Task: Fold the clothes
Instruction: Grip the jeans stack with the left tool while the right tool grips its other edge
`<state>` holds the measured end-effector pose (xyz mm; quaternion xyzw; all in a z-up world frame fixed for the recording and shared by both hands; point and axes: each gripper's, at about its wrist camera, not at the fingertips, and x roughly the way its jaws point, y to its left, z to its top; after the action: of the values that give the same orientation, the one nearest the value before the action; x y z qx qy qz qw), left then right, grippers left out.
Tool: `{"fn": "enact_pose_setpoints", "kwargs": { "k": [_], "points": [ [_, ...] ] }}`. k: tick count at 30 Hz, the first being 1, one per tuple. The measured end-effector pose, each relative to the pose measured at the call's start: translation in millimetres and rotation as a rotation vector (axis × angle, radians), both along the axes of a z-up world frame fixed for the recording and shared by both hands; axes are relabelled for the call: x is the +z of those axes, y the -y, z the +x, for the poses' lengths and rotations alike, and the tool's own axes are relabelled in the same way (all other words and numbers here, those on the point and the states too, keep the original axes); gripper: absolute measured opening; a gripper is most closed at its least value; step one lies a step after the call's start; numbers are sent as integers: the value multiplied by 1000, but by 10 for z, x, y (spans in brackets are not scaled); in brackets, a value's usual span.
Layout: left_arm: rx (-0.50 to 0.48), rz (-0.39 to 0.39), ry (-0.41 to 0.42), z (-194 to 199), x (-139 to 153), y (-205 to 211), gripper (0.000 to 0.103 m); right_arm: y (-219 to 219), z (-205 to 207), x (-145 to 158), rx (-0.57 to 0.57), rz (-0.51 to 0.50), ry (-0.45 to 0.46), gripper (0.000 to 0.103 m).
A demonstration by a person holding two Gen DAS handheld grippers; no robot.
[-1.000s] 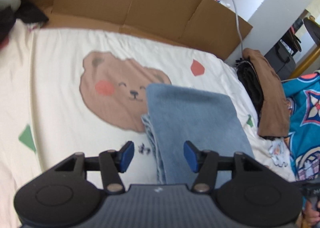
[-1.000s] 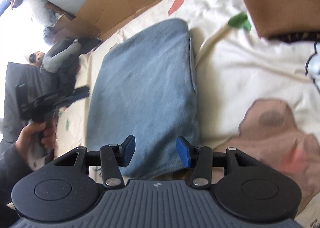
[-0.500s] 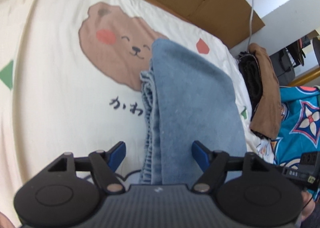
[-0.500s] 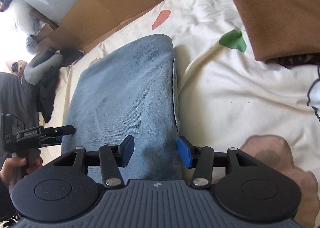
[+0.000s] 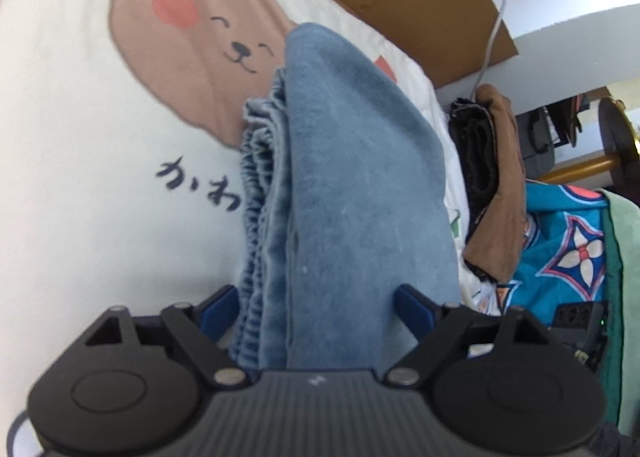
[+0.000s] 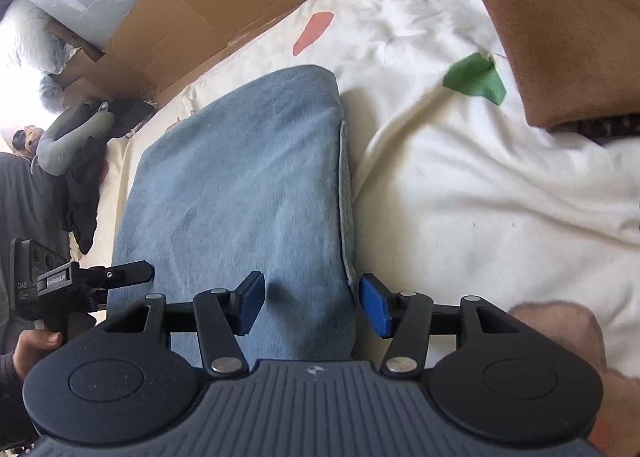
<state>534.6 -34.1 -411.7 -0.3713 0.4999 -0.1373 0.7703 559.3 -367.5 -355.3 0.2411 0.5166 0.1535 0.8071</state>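
Here, a folded pair of blue jeans point(image 5: 360, 185) lies on a cream bedsheet point(image 5: 80, 217), just right of its printed bear point(image 5: 192, 57), as the left gripper point(image 5: 316, 305) straddles the near end, spread wide to either side of the stack. The right gripper point(image 6: 312, 301) is also spread, one pad over the denim, the other just beyond its seamed edge. A clean lift likely means catching every layer, elastic waistband point(image 5: 260, 185) included, before closing.

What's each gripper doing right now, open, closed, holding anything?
Left gripper: open, fingers straddling the folded blue jeans, not clamped.
Right gripper: open, over the jeans' edge, holding nothing.
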Motion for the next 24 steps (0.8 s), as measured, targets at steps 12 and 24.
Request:
{"fn": "enact_pose_setpoints", "kwargs": {
  "k": [12, 24],
  "points": [
    [-19, 16, 24, 78, 47, 23, 82, -101, 262, -128, 12, 27, -9, 52],
    [-59, 65, 69, 54, 330, 142, 76, -75, 150, 91, 18, 23, 42, 27]
  ]
}}
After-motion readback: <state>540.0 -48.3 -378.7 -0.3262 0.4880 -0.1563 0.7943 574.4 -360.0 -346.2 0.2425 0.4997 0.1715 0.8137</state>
